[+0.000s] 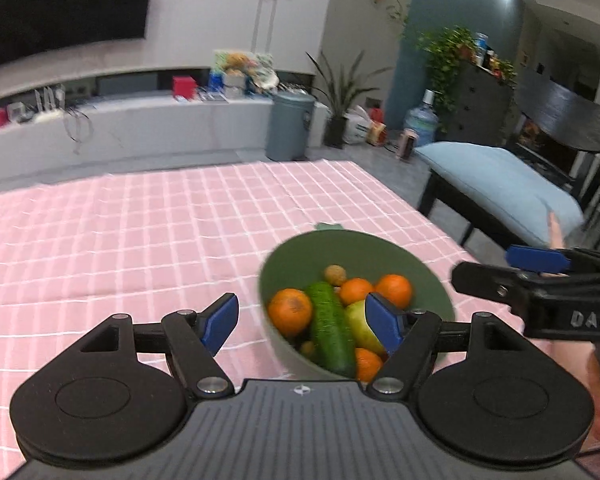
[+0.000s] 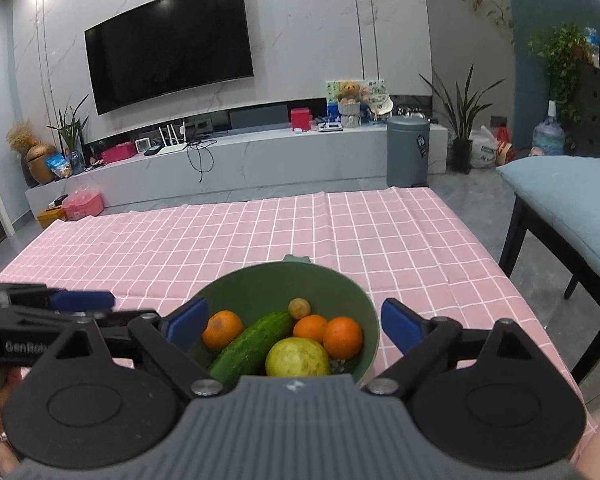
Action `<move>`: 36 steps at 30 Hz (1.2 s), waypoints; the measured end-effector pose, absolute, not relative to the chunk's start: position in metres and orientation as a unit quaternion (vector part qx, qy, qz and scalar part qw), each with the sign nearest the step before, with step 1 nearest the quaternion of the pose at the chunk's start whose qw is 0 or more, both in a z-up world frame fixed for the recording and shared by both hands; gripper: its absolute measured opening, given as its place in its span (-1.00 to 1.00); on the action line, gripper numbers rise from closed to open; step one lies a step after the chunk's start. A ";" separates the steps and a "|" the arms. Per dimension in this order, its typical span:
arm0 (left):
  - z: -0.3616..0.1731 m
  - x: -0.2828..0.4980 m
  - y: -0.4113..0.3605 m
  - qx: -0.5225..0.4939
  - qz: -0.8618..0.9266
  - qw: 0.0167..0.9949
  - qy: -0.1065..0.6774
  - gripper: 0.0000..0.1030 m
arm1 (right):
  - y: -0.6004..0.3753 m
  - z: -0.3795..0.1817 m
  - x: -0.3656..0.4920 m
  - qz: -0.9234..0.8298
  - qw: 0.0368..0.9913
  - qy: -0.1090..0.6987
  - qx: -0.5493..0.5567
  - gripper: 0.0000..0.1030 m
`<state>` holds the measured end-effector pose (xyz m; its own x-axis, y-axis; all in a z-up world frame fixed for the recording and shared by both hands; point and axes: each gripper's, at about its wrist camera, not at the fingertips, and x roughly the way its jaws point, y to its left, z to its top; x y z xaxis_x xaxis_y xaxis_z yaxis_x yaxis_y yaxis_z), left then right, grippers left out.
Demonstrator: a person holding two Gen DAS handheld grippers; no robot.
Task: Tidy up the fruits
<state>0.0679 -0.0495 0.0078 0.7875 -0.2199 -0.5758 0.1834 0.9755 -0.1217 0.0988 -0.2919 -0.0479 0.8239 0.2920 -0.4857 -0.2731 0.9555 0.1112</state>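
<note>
Left gripper (image 1: 306, 322), black with blue pads, spread wide and grasping nothing, low in the left wrist view; right-hand blue pad (image 1: 384, 322) overlapping the near rim of the round green plastic bowl (image 1: 428, 276) at lower centre. Right gripper (image 2: 294, 322), same build, likewise released and empty, low in the right wrist view, fingers flanking the bowl's (image 2: 260, 280) near rim on both sides without visible contact.

Inside the bowl: long dark green cucumber (image 2: 252, 346) lying diagonally, yellow-green round pear-like fruit (image 2: 298, 358) at the front, three orange mandarins (image 2: 343, 338) around them in the right wrist view, one more at the near rim (image 1: 367, 363) in the left wrist view, small brownish round fruit (image 2: 299, 308) toward the back.

Bowl resting on the pink tablecloth with white grid lines (image 2: 220, 240), filling mid-frame. Further out, grey lidded bin (image 2: 408, 150) at centre right, black wall television (image 2: 168, 44) at upper left, blue-cushioned dark bench (image 2: 572, 204) at the right edge.
</note>
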 end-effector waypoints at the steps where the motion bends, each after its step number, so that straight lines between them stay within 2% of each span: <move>1: 0.008 0.064 -0.050 -0.020 -0.096 0.948 0.301 0.65 | -0.290 -0.049 0.094 0.146 0.956 0.254 0.014 0.75; 9: 0.004 0.040 -0.044 -0.007 -0.037 0.962 0.269 0.66 | -0.268 -0.061 0.058 0.153 0.967 0.197 -0.058 0.76; 15: -0.005 0.037 -0.044 0.032 -0.002 0.963 0.269 0.70 | -0.259 -0.077 0.057 0.188 0.957 0.213 -0.068 0.76; 23: -0.022 0.042 -0.041 0.013 0.007 0.953 0.303 0.70 | -0.257 -0.090 0.060 0.196 0.951 0.232 -0.064 0.76; 36: -0.027 0.036 -0.034 0.002 0.014 0.950 0.312 0.70 | -0.253 -0.092 0.057 0.197 0.948 0.241 -0.062 0.76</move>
